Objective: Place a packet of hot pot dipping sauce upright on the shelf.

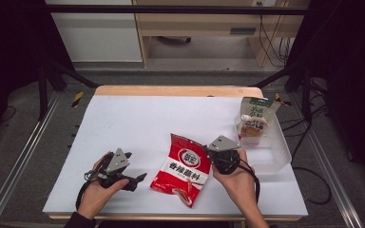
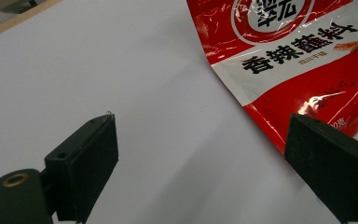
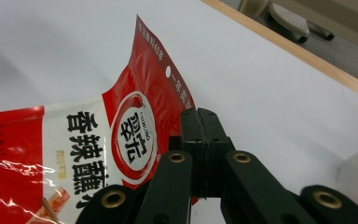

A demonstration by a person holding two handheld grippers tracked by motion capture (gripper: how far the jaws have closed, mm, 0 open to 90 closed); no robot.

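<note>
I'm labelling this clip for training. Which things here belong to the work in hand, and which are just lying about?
In the work:
- red snack bag, its edge pinched by the shut right tongs
- open left tongs, beside the bag

Lying about:
- clear plastic bin
- pouch standing in the bin

Both grippers are black — the left gripper (image 1: 134,179) and right gripper (image 1: 208,153) each topped by a grey three-cornered plate, brass-ringed screw holes, trailing black cables — dark sleeve at the left wrist.
</note>
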